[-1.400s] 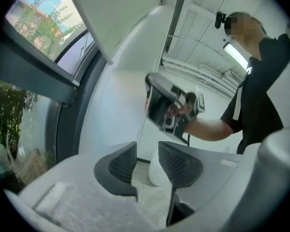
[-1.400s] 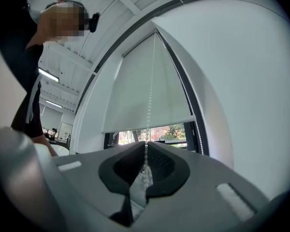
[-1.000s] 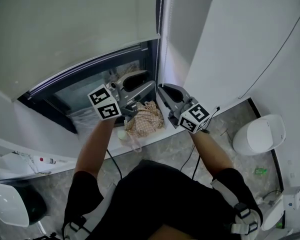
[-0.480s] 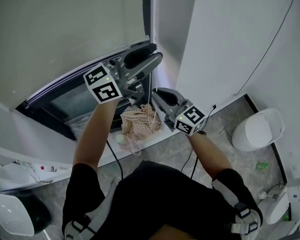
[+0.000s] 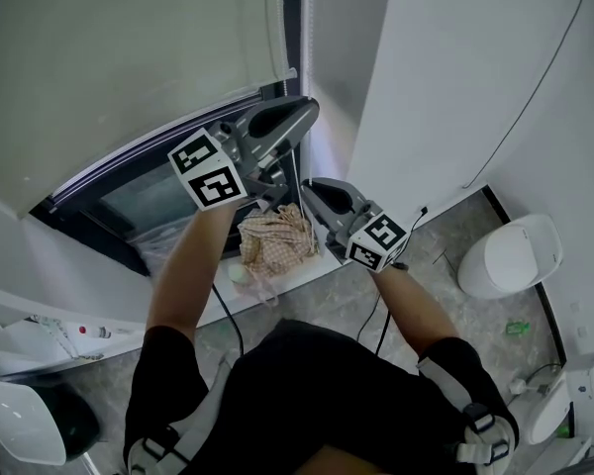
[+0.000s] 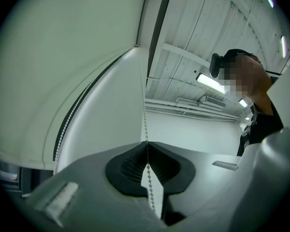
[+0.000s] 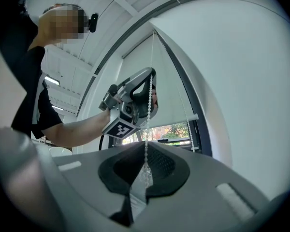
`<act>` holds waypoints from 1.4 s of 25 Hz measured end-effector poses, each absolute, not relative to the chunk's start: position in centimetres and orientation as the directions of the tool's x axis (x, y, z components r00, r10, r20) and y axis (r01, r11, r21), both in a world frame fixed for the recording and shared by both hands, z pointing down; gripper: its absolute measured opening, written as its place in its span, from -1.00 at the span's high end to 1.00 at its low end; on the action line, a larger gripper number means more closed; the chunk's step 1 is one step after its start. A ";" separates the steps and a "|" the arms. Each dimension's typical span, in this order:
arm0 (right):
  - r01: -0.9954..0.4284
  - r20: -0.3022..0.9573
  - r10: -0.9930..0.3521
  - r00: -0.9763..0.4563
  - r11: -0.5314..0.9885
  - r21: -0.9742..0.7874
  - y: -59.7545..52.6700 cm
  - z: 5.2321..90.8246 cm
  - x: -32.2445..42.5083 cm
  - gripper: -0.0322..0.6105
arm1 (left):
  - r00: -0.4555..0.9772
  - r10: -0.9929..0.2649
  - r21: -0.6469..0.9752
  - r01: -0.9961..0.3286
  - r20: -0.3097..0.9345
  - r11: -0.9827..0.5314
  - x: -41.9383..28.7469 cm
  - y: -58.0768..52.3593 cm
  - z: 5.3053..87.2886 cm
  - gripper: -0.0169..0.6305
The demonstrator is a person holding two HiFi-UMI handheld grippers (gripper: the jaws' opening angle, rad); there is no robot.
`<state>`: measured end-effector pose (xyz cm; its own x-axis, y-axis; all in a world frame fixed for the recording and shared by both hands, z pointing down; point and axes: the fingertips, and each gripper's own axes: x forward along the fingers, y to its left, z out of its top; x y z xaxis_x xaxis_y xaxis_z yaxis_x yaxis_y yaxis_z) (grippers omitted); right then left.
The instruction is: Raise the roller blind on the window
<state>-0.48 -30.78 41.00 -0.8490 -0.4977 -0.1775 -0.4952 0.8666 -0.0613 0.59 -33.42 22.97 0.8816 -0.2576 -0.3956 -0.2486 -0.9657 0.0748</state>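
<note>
blind mostly down; raising far from done. left gripper just clamped shut on bead chain high up; right gripper pinches it lower. many pulls remain.

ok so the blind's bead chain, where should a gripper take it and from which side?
Take the bead chain on its straight hanging run, coming from the room side and closing across it: it's thin and vertical, and the blind sits close behind. The left gripper has just closed on it that way.
</note>
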 end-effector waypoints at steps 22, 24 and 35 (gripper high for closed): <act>-0.448 0.002 -0.448 -0.894 0.894 -0.023 -29.5 42.3 0.7 0.37 | 0.873 -0.410 0.216 -0.361 -0.264 -0.907 -1.6 -31.9 39.5 0.93; -0.442 -0.103 -0.440 -0.892 0.897 -0.008 -29.9 37.5 0.6 0.37 | 0.871 -0.417 0.198 -0.374 -0.262 -0.906 -1.7 -31.5 39.5 0.93; -0.415 -0.289 -0.378 -0.880 0.907 0.077 -31.9 25.1 -3.6 0.40 | 0.866 -0.420 0.186 -0.380 -0.273 -0.906 -2.1 -30.0 39.5 0.93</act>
